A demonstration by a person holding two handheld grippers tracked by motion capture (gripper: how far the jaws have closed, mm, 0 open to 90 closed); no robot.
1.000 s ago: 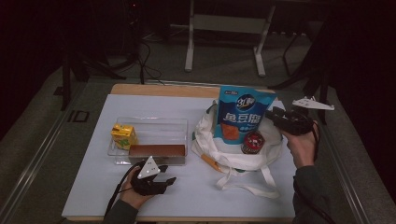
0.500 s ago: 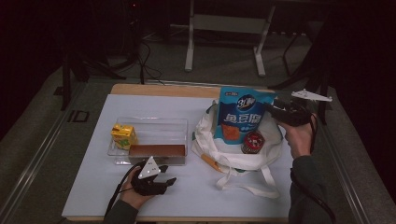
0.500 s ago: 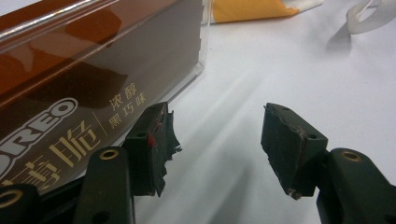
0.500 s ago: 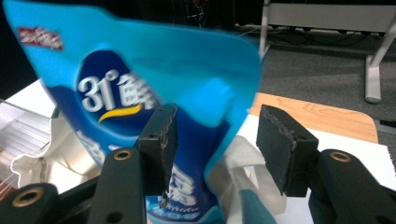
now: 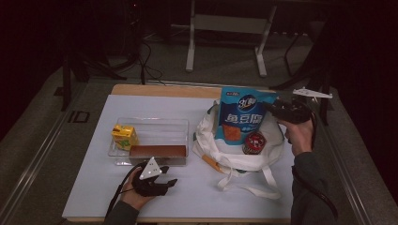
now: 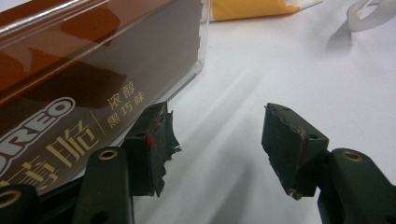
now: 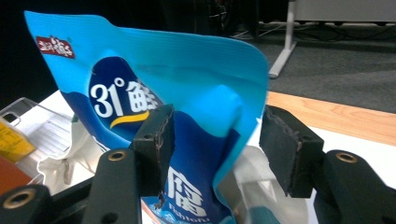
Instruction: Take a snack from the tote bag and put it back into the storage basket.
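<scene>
Inside the white tote bag (image 5: 244,159), the blue snack pouch (image 5: 245,115) stands upright; the right gripper (image 7: 212,140) has just been opening, its jaws apart around the pouch's edge. The left gripper (image 6: 215,144) rests parted, holding nothing, beside the brown Oreo box (image 6: 70,79).

The blue snack bag (image 7: 187,140) runs off the bottom edge, its lower half perhaps inside the white tote bag (image 5: 206,136).

Stood as a wooden table (image 5: 155,90) covered with a white sheet (image 5: 94,183). Bore directly a clear plastic tray (image 5: 155,127) at left centre and, just beside it to the right, a white tote bag (image 5: 244,161) with straps trailing toward the near edge.
</scene>
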